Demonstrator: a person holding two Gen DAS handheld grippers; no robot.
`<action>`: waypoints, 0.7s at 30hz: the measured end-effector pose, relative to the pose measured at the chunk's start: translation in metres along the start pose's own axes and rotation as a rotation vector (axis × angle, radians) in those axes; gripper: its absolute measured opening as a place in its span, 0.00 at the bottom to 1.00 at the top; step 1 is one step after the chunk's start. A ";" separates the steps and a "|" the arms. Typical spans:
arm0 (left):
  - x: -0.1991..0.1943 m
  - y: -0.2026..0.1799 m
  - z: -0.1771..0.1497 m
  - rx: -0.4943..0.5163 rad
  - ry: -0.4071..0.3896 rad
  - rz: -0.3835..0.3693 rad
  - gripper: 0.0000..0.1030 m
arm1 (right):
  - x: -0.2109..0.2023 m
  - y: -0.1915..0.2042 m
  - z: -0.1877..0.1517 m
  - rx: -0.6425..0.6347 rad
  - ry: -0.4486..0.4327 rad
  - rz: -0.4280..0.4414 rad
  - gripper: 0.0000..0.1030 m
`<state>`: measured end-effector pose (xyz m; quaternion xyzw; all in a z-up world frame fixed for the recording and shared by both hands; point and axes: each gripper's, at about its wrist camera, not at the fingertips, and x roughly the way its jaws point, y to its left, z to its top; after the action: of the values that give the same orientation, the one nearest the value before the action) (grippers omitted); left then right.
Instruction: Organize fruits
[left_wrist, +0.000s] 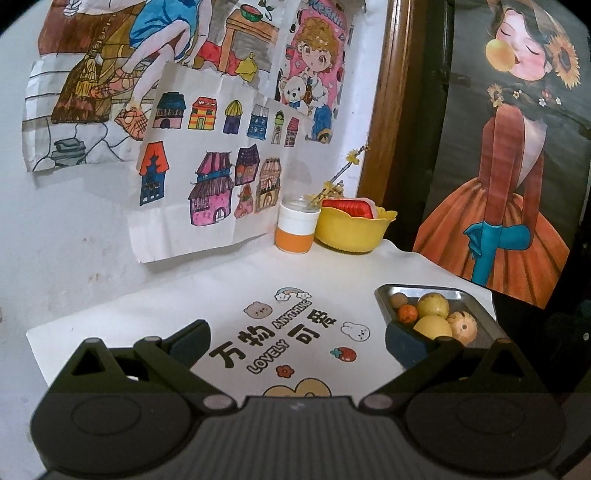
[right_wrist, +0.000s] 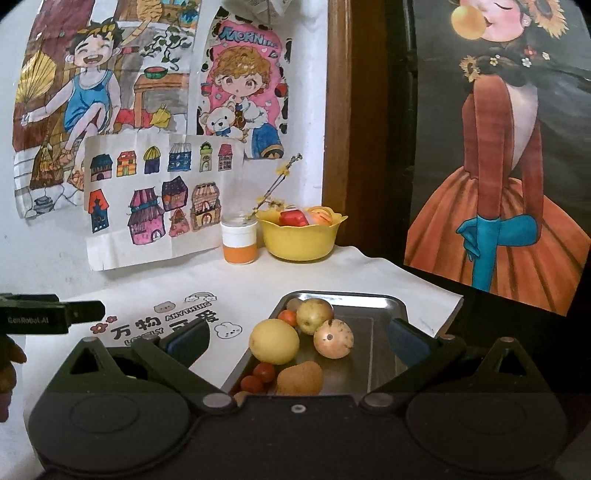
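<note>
1. Left wrist view: your left hand-held gripper (left_wrist: 295, 341) hangs over the printed white cloth (left_wrist: 236, 295) on the table, its jaws spread wide with nothing between them.
2. At centre back against the wall stand an orange-and-white jar (left_wrist: 297, 229) and, touching it on the right, a yellow bowl (left_wrist: 351, 229) with a red packet inside.
3. To the right you see the metal tray (left_wrist: 476, 306) holding the fruits; your right finger's blue pad (left_wrist: 406, 343) partly covers its near corner.
4. Right wrist view: your right hand-held gripper (right_wrist: 297, 341) hovers above the tray (right_wrist: 369, 299), jaws wide and empty.
5. Between the fingers lie a yellow lemon (right_wrist: 274, 341), a speckled round fruit (right_wrist: 333, 339), a yellow-green fruit (right_wrist: 314, 315), a small orange one (right_wrist: 288, 317), two cherry tomatoes (right_wrist: 258, 378) and a brownish-orange piece (right_wrist: 300, 378), all crowded on the tray's left half.
</note>
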<state>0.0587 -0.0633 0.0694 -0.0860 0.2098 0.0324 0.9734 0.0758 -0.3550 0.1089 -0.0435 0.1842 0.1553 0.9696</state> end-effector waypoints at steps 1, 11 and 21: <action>0.000 0.000 -0.001 0.001 0.001 -0.002 1.00 | -0.001 0.001 -0.002 0.010 0.001 -0.010 0.99; 0.004 0.011 -0.012 0.009 0.025 -0.031 1.00 | -0.010 0.015 -0.012 0.036 -0.012 -0.085 0.99; 0.001 0.030 -0.019 0.014 0.006 -0.038 1.00 | -0.015 0.055 -0.027 0.031 -0.020 -0.111 0.99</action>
<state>0.0492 -0.0370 0.0471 -0.0831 0.2112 0.0123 0.9738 0.0355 -0.3108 0.0884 -0.0370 0.1743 0.0988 0.9790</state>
